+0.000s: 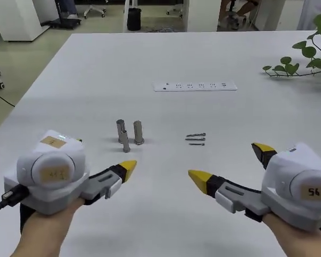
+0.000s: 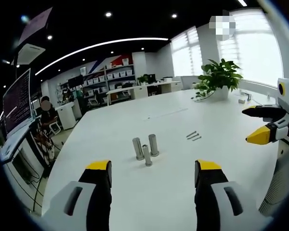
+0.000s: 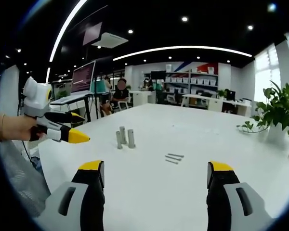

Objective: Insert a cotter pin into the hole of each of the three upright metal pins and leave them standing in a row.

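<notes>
Left claw (image 2: 154, 166) and right claw (image 3: 156, 166) wide, empty. Metal pins (image 1: 129, 134) ahead of left, cotter pins (image 1: 196, 139) ahead of right, on desk (image 1: 160, 214).

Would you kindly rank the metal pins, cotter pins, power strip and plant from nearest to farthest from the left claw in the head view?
1. Metal pins, just ahead of the left claw.
2. Cotter pins, to the right.
3. Power strip, farther back, mid-table.
4. Plant, far right edge.

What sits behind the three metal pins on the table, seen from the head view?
Bare table, then a white power strip lying farther back and to the right, apart from the metal pins. The pins' far sides cannot be seen.
</notes>
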A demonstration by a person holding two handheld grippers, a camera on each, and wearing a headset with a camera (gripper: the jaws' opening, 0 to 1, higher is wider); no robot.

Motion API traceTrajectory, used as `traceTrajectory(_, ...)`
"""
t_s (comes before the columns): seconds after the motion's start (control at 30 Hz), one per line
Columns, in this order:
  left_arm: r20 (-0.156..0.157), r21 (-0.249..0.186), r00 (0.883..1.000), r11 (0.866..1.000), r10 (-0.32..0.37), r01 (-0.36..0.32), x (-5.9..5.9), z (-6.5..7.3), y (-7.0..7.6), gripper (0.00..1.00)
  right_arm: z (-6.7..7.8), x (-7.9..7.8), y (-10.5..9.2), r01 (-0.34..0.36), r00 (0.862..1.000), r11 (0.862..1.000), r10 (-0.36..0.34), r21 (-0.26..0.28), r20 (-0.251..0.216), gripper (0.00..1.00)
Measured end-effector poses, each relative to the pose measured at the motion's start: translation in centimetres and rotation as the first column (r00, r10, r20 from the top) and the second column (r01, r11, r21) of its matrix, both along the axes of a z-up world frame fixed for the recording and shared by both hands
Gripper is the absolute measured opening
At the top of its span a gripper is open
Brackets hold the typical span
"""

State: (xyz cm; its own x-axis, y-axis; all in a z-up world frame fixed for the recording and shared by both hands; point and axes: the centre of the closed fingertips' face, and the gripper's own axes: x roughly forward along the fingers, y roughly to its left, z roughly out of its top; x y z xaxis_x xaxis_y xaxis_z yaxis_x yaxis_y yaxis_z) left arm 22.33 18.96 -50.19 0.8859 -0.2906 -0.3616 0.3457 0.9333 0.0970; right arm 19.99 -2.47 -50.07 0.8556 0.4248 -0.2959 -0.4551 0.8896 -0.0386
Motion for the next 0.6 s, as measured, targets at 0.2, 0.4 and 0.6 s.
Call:
traceTrajectory(0.2, -0.038, -0.053, 0.999, 0.998, -0.038, 0.035, 1.3, -0.7, -0.3, 0.6, 0.0, 0.0, -0.1, 0.002, 0.999, 1.0, -0.001, 0.012, -0.038, 0.83)
traceTrajectory(0.4, -0.04, -0.033, 0.997, 0.998, -0.063, 0.062, 2.9, -1.6, -0.3, 0.53, -0.6, -0.3, -0.1, -0.011, 0.996, 1.0, 0.011, 0.0, -0.084, 0.78)
traceTrajectory(0.6, -0.039, -0.003, 0.995, 0.996, -0.093, 0.093, 4.7, -2.7, -0.6, 0.51, -0.9, -0.5, -0.2, -0.01, 0.994, 1.0, 0.01, 0.0, -0.108, 0.77)
